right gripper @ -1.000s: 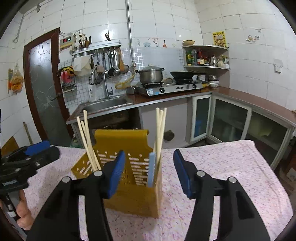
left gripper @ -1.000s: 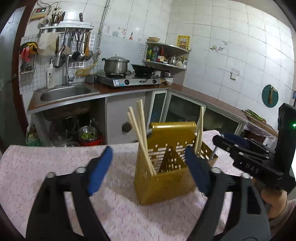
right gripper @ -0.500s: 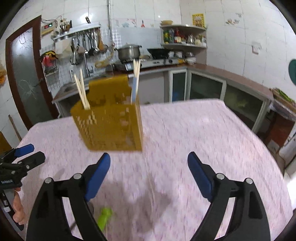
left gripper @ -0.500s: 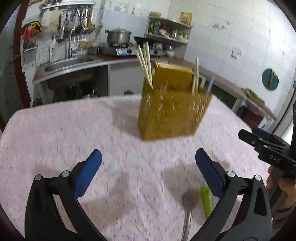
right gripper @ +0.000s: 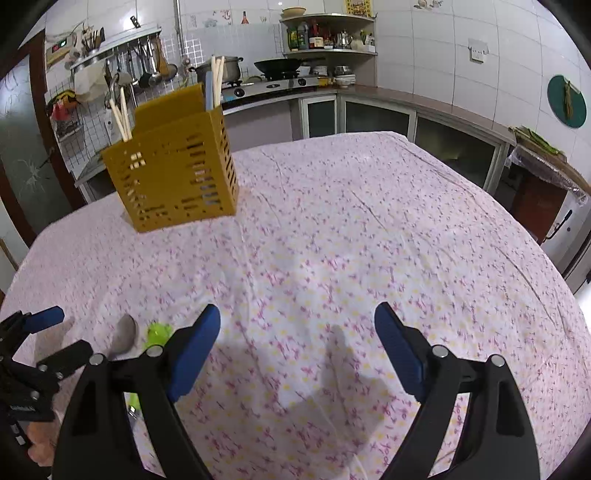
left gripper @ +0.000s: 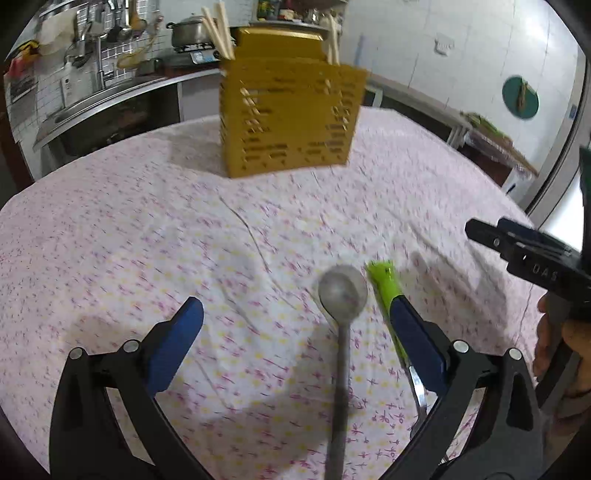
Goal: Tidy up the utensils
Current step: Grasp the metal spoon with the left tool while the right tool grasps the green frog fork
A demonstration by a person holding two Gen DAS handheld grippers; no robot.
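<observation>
A yellow slotted utensil caddy [left gripper: 291,114] [right gripper: 173,173] stands on the far side of the table, with chopsticks [left gripper: 219,29] and a pale blue handle [right gripper: 209,90] sticking out of it. A metal spoon [left gripper: 342,293] [right gripper: 125,334] lies on the cloth, bowl toward the caddy. Beside it lies a green-handled utensil [left gripper: 384,284] [right gripper: 159,332], partly hidden by a finger. My left gripper [left gripper: 295,314] [right gripper: 55,334] hangs open over the spoon, which shows between its fingers, nearer the right one. My right gripper [right gripper: 297,315] [left gripper: 480,232] is open over bare cloth to the right of both utensils.
The table wears a pink flowered cloth [right gripper: 351,221]. Behind it runs a kitchen counter with a sink [left gripper: 92,103], a gas stove with a pot [right gripper: 225,68] and a corner shelf of bottles [right gripper: 325,33]. A hand [left gripper: 569,350] holds the right gripper's handle.
Both grippers pulled back from the caddy and tipped down toward the table, and their jaws spread wider. The spoon and the green-handled utensil came into view under the left gripper.
</observation>
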